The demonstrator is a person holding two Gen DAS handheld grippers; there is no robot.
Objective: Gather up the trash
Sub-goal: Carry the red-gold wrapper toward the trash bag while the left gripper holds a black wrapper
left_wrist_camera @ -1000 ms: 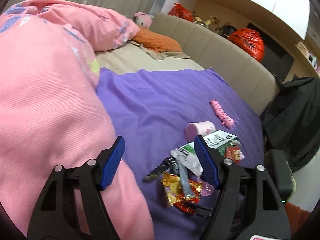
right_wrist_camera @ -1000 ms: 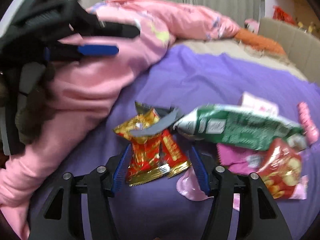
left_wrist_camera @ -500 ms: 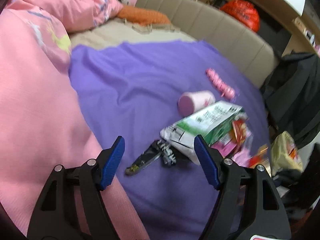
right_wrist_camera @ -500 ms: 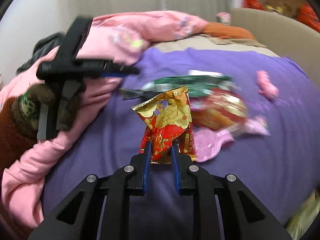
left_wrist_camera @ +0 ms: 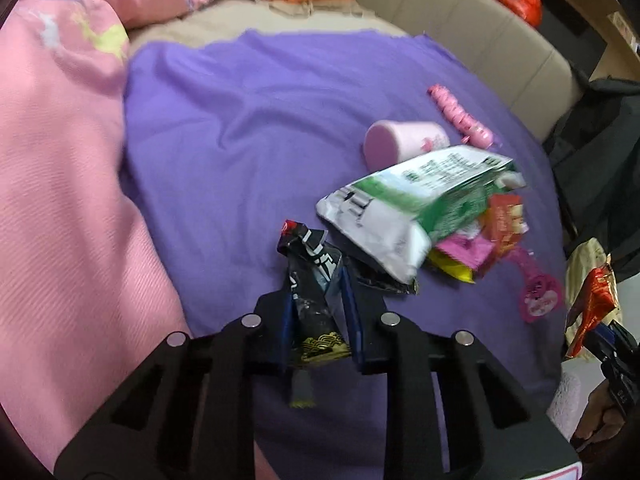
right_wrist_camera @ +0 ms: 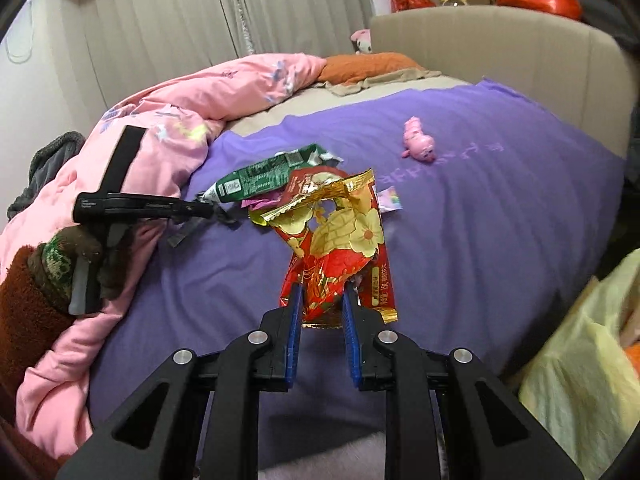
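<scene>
A: Where is the black wrapper [left_wrist_camera: 316, 304] found, and how is it held?

B: It is pinched between the pads of the left gripper [left_wrist_camera: 318, 312], whose jaws have just been closing onto it. Its long axis is stood up along the fingers, top end pointed away toward the green packet [left_wrist_camera: 416, 208], which is lain just beyond and to the right on the purple sheet [left_wrist_camera: 240, 128].

A: And the other hand?

B: The red and gold wrapper [right_wrist_camera: 340, 248] is clamped in the right gripper [right_wrist_camera: 320, 316] and is held clear above the sheet. A yellow bag [right_wrist_camera: 580, 360] is seen at the lower right of the right wrist view; it is judged to be where the trash is meant to go, and the right hand is the nearer to it.

A: What is changed from a second ago?

B: Then the left jaws were spread wide over the pile and nothing was held; the red and gold wrapper was still lain on the sheet between the right fingers. The pink cup [left_wrist_camera: 404, 144] and pink toy [left_wrist_camera: 460, 116] are left where they were.
</scene>
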